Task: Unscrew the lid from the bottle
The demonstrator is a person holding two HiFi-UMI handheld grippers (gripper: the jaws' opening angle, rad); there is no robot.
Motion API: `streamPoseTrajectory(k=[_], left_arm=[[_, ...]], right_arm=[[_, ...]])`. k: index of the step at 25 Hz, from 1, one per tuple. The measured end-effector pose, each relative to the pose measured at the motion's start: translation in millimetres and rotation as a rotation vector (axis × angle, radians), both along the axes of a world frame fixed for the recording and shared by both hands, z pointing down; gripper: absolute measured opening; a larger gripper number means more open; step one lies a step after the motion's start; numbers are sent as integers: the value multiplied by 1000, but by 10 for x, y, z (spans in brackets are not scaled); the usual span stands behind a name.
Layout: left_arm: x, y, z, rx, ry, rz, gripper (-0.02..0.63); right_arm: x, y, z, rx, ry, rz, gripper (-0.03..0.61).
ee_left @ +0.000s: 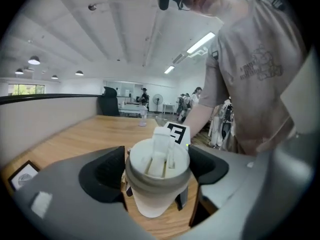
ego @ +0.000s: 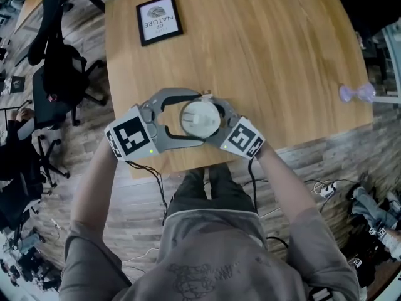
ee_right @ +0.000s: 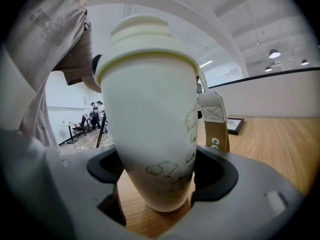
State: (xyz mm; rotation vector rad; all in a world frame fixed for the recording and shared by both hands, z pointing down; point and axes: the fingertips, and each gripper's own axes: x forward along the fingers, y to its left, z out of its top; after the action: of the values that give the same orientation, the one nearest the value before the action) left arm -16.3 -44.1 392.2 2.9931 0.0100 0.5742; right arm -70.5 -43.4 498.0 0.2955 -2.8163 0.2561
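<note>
The bottle (ee_right: pixel 150 124) is white w/ thin doodles on its side & a tan strap (ee_right: pixel 216 124) hanging next to it. It is over the near edge of the wood table (ego: pixel 282 55), right in front of the person. It leans a bit. I can't tell if its bottom touches the wood.

The right gripper (ee_right: pixel 160 171) holds the bottle low on its body. Both dark pads press the sides, so its fingers are closed on the bottle.

The lid (ego: pixel 200 118) is still on top of the bottle. It is round & white w/ a small flip piece sticking up in the mid. The left gripper (ee_left: pixel 157 170) comes at it from the other side. Its fingers are spread wide round the lid, & in the left gripper view the pads sit right against the lid on both sides, so it grips the lid.

In the head view the 2 grippers meet at the bottle, the marker cubes facing up.

Far back on the table lies a black photo frame (ego: pixel 160 19). A small purple thing (ego: pixel 356 93) sits near the right edge, well apart from the bottle. A black office chair (ego: pixel 59 61) stands on the floor left of the table.
</note>
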Motion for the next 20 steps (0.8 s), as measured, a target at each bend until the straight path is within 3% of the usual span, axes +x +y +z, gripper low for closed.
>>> streamPoseTrajectory(k=[5,11,15,18,20], left_arm=[[-23,-32,10,-8,11,-218,397],[-156,-88,17,2,103,-770,395],[-231,-97,18,27,112,-1064,394],[-270,-113,12,26,122,-1215,394],[-276,-133,5,14,140,-1242,395]], right_arm=[[10,16,35,19,14,-6,408],[4,11,35,25,15,38,408],[-25,13,38,27,13,55,408],[-28,8,44,33,20,38,408],[-31,-3,45,31,20,35,408]])
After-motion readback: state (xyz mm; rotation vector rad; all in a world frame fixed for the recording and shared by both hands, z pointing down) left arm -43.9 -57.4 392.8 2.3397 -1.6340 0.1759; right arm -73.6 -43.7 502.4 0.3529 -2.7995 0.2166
